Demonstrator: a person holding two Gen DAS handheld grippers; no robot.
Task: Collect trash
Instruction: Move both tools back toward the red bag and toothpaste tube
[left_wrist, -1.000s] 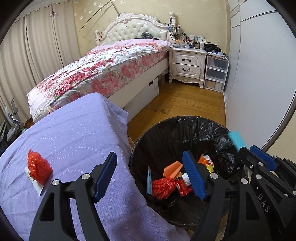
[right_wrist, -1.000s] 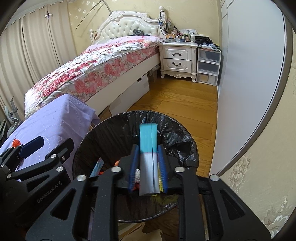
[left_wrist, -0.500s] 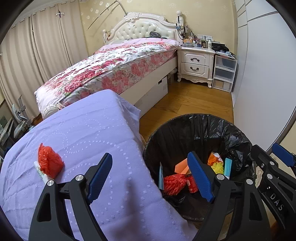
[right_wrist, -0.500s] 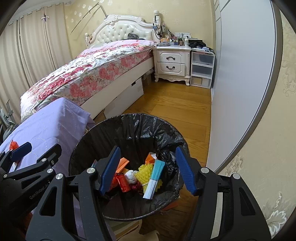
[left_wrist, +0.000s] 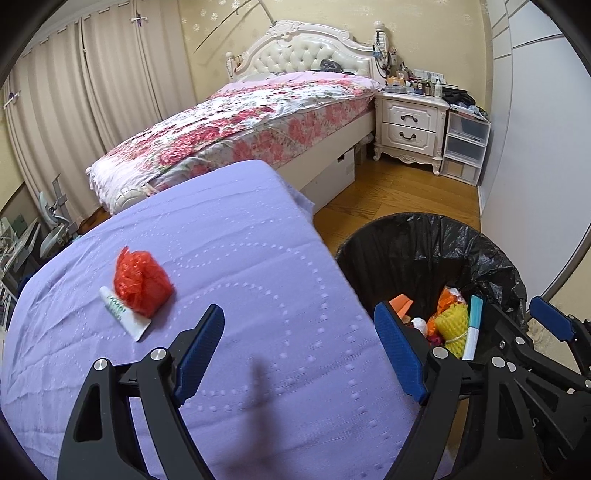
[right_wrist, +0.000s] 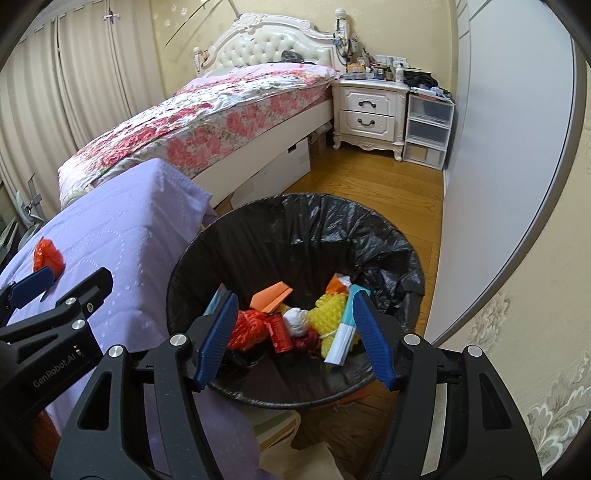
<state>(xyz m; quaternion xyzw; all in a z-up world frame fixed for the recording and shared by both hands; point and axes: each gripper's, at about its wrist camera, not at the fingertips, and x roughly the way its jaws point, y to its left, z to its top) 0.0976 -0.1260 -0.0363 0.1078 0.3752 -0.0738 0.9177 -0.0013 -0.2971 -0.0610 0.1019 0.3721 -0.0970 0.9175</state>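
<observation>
A black-lined trash bin (right_wrist: 303, 218) stands on the floor beside a purple-covered table (left_wrist: 229, 236). It holds several pieces of trash, among them a teal and white box (right_wrist: 345, 328). On the table lie a red mesh ball (left_wrist: 142, 282) and a white tube (left_wrist: 123, 314), touching. My left gripper (left_wrist: 303, 350) is open and empty above the table's near right part. My right gripper (right_wrist: 295, 332) is open and empty above the bin. The bin (left_wrist: 424, 251) and the red mesh ball (right_wrist: 47, 254) show in both views.
A bed with a floral cover (left_wrist: 258, 114) stands behind the table. A white nightstand (right_wrist: 369, 110) and plastic drawers (right_wrist: 428, 129) are at the back. A grey wardrobe door (right_wrist: 509, 147) runs along the right. Wooden floor (right_wrist: 369, 184) lies between.
My right gripper opened and dropped the teal and white box into the bin. My left gripper swung left, toward the table with the red ball and tube.
</observation>
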